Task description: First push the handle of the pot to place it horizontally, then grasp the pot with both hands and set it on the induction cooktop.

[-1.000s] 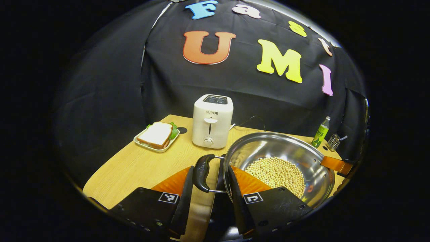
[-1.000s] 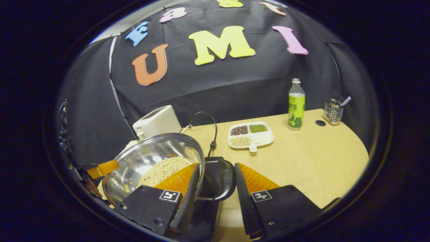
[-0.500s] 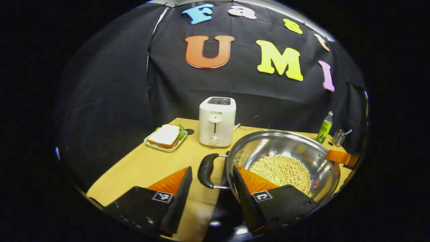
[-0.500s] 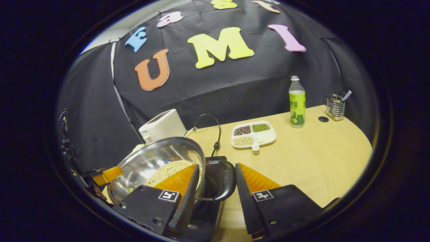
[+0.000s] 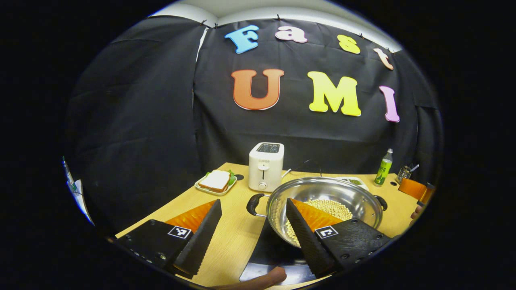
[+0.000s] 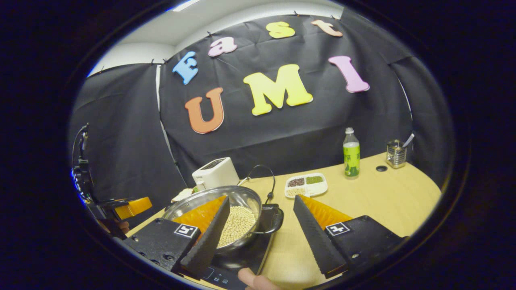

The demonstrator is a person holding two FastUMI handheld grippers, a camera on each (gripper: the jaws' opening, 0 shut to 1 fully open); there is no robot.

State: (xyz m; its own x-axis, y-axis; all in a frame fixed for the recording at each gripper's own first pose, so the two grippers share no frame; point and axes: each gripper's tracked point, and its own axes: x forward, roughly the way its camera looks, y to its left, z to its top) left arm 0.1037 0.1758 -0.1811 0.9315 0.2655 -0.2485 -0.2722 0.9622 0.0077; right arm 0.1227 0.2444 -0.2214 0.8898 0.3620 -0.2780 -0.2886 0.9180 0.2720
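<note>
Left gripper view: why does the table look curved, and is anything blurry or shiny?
Left gripper view: the fisheye lens bows the table edge; the pot shows bright glare on its steel wall. Right gripper view: same bowing, the pot rim gleams, and the bottle looks sharp.

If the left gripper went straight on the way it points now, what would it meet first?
Probably the pot's near side handle, which sits just ahead in the gap between the open left gripper fingers, with the white toaster farther back on that line. Depth is hard to judge, so it might pass above the handle.
</note>
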